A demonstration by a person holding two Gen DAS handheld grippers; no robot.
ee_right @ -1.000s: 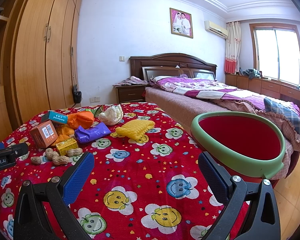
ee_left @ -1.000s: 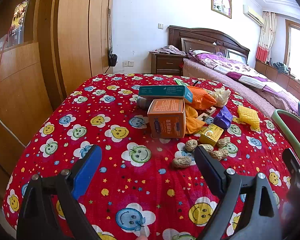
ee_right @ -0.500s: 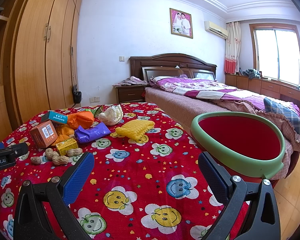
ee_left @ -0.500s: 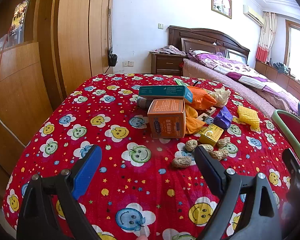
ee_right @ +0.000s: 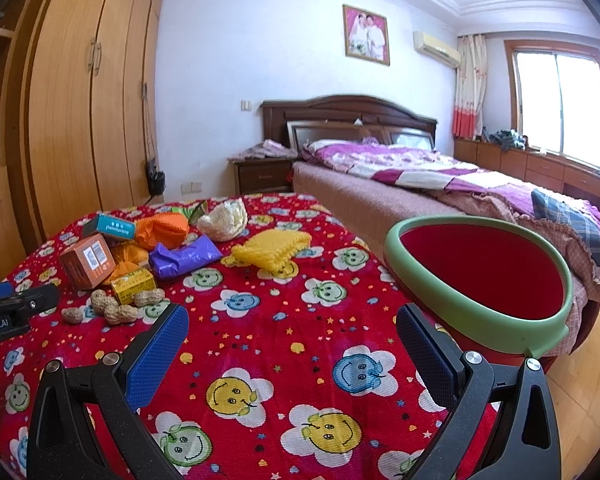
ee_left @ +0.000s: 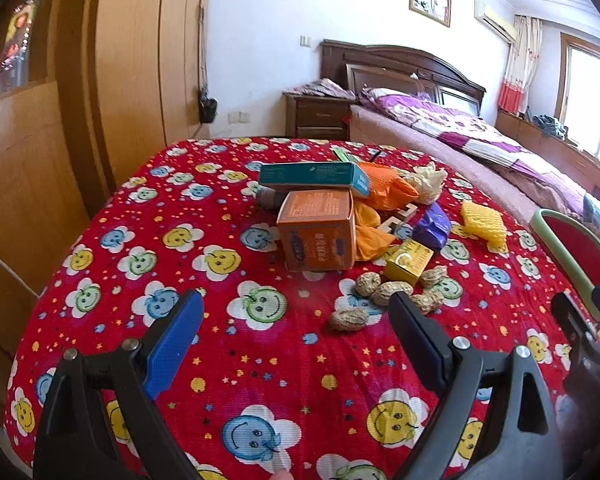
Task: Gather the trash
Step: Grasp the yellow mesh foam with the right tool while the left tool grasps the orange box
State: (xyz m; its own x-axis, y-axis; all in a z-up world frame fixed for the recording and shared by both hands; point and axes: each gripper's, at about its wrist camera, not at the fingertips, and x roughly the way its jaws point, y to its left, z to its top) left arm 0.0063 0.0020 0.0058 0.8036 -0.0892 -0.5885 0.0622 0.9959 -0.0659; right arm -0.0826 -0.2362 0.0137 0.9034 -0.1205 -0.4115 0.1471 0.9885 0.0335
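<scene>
- My left gripper (ee_left: 296,330) hangs just above the worktop (ee_left: 228,344), jaws spread wide with nothing between them; I see only the red smiley-flower cloth in the gap.
- My right gripper (ee_right: 292,344) is likewise wide apart and empty, low over the same cloth.
- I take the orange box (ee_left: 318,236) as my landmark: it stands near the middle of the worktop.
- A teal box (ee_left: 314,176) lies just behind the orange box, propped on something grey.
- Orange bags (ee_left: 384,188) are bunched against the orange box on its bed side, touching it.
- A purple wrapper (ee_right: 184,258) lies beyond those bags, further toward the bed from the orange box.
- A small yellow box (ee_left: 408,260) sits just beside the orange box, on its near bed-side corner.
- Peanuts (ee_left: 388,292) are scattered just in front of the yellow box, nearer to me than the orange box; one (ee_left: 348,319) lies apart, close to my left gripper's far finger.
- A yellow foam net (ee_right: 274,250) lies well apart from the orange box, toward the bin.
- A white crumpled wad (ee_right: 224,220) sits behind the purple wrapper.
- The red bin with a green rim (ee_right: 452,300) stands at the worktop's edge, well away from the orange box, just beyond my right gripper's outer finger.
</scene>
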